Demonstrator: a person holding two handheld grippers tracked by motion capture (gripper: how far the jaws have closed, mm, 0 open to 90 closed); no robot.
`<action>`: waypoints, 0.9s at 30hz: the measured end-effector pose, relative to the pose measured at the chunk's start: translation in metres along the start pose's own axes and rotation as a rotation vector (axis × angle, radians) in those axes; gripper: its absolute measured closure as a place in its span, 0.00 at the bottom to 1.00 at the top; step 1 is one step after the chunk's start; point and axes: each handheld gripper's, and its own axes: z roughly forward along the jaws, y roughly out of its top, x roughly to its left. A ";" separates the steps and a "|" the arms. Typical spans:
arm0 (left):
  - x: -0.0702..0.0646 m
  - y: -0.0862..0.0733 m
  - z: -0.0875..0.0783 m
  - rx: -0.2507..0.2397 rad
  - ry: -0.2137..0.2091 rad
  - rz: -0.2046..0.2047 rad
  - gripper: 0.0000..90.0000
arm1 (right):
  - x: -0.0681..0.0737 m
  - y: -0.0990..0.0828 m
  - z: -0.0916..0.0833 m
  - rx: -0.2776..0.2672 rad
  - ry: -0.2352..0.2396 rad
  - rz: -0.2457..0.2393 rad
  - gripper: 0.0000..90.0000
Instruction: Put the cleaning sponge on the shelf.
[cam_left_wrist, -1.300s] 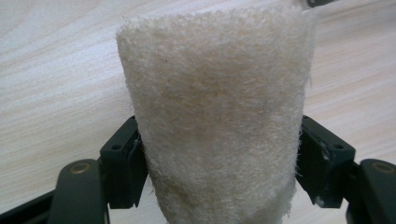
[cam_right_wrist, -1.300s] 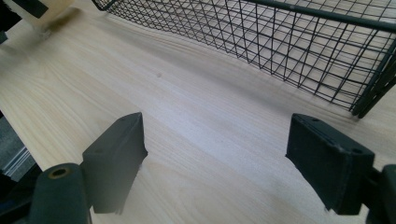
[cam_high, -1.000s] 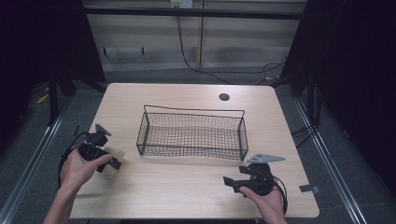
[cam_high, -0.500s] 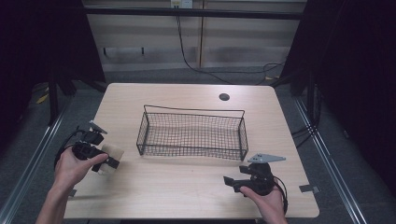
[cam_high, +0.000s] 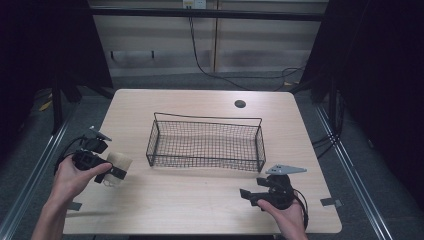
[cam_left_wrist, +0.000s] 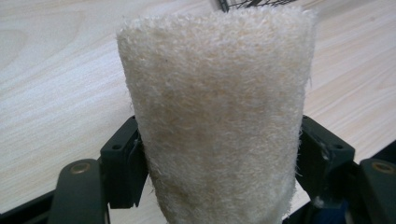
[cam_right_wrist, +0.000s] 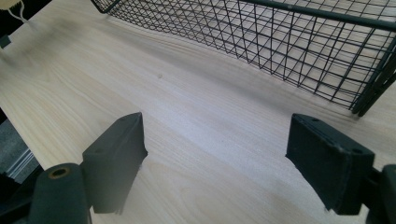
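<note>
A cream, fuzzy rolled cloth (cam_high: 119, 162) (cam_left_wrist: 215, 107) sits between the jaws of my left gripper (cam_high: 114, 172) (cam_left_wrist: 219, 172), which is shut on its lower part at the table's left edge. The roll stands up in front of the left gripper's camera and hides most of the table behind it. Both black pads (cam_left_wrist: 122, 168) press its sides. A black wire basket (cam_high: 207, 119) (cam_right_wrist: 289, 42) stands mid-table with nothing in it. My right gripper (cam_high: 248, 196) (cam_right_wrist: 215, 158) rests low at the front right, open, with bare wood between its jaws.
The light wooden table (cam_high: 200, 210) has a round cable hole (cam_high: 240, 104) at the back right. Small tape marks lie near the front corners (cam_high: 330, 202). Dark floor, metal rails and cables surround the table. The basket's near corner (cam_right_wrist: 369, 100) lies just ahead of the right gripper.
The cream roll now shows in the left gripper's jaws, where none was seen before; the left hand shifted slightly along the table's left edge. The right hand has stayed put.
</note>
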 end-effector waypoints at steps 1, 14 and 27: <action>-0.001 0.000 -0.002 0.003 0.004 0.004 0.31 | 0.000 0.000 0.000 0.002 -0.001 0.002 0.21; -0.005 0.003 -0.028 -0.036 -0.022 0.017 0.31 | 0.000 0.000 0.000 0.001 0.000 0.001 0.21; -0.021 0.020 -0.043 -0.042 -0.051 0.071 0.31 | 0.000 0.000 0.000 0.002 0.001 0.007 0.21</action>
